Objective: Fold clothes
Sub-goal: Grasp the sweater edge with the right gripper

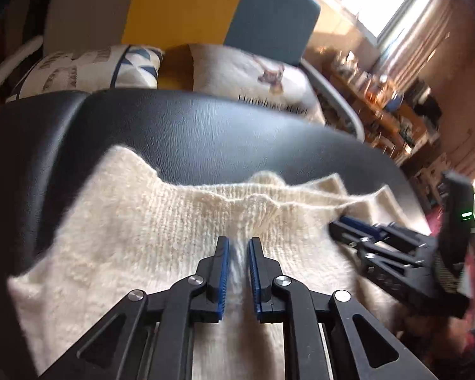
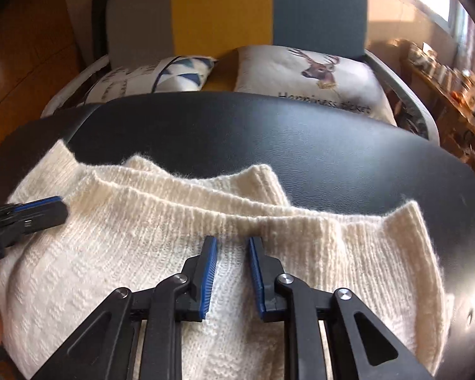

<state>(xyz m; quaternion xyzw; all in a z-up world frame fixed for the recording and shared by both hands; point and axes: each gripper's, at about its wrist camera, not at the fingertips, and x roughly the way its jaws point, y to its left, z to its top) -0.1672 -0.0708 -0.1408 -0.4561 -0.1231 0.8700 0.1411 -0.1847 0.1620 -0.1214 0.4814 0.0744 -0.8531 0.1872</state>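
**A:** Start with the big things. What's under you?

**B:** A black padded surface [image 2: 300, 145], with a cream knit sweater [image 2: 142, 237] spread across its near half. Beyond it sits a striped chair [image 2: 237, 9] holding a deer cushion [image 2: 307, 76] and a patterned cushion [image 2: 148, 79].

**A:** How does the sweater lie?

**B:** Its long axis runs side to side, across my line of sight. It looks already doubled: two ribbed edges stack along the far side, one a little behind the other. The free edge faces away from me, towards the chair.

**A:** And your hands?

**B:** My left gripper [image 1: 238, 242] sits over the left half and my right gripper [image 2: 232, 240] over the right half, both pointing forward at that ribbed edge. From the left wrist view I see the right one lying low against the cloth at the right.

**A:** Jaws?

**B:** On the left, the pads stand slightly apart with a ridge of knit rising between them; whether they pinch it, I cannot tell. On the right, the pads are apart, resting over flat knit, gripping nothing I can see.

**A:** What does the next move turn on?

**B:** I judge it's the ribbed edge just ahead of both tips. Each hand is nearest its own half, so both must take hold evenly.
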